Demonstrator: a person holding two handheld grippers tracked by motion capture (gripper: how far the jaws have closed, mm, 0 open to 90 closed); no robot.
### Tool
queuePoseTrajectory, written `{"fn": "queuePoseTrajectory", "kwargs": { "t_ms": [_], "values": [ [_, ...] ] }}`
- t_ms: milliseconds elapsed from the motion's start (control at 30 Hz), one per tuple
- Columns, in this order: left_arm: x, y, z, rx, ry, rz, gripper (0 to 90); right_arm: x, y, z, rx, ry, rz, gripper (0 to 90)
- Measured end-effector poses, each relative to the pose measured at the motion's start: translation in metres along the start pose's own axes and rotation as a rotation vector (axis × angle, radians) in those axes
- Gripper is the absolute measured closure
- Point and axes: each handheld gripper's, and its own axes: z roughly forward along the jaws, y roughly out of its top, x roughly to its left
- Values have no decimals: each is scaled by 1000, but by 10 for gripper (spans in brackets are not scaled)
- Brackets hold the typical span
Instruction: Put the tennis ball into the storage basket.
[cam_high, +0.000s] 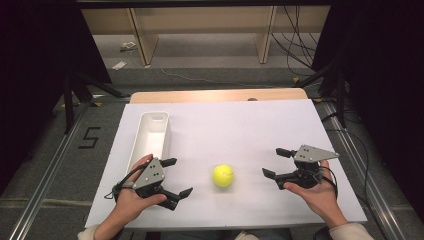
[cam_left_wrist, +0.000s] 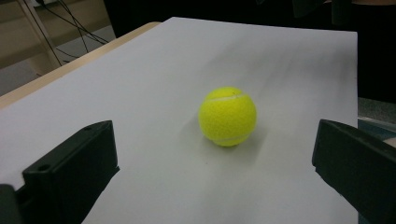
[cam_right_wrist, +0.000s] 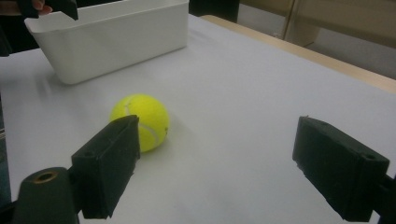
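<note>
My table (cam_high: 220, 95) has a light wooden top; its far edge shows as a bare strip beyond the white sheet (cam_high: 250, 130), which lies flat on it and covers it nearly out to its left and right sides. Two things rest directly on the sheet. White bin (cam_high: 150, 135): long, narrow, open-topped, standing along the sheet's left edge, its length running away from me. Tennis ball (cam_high: 223, 175): yellow-green, white seam showing, sitting on the sheet to the right of the bin's near end, apart from it, toward my edge of the sheet.
</note>
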Motion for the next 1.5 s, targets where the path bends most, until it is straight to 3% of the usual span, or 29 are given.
{"fn": "queuePoseTrajectory", "kwargs": {
  "t_ms": [767,1033,1500],
  "values": [
    [-1,1,1,1,-1,4,0,5,6,16,12,-6,-9,156],
    [0,1,2,1,-1,3,0,9,8,22,0,25,12,156],
    [1,1,1,-4,1,6,0,21,14,38,17,71,-10,156]
  ]
}}
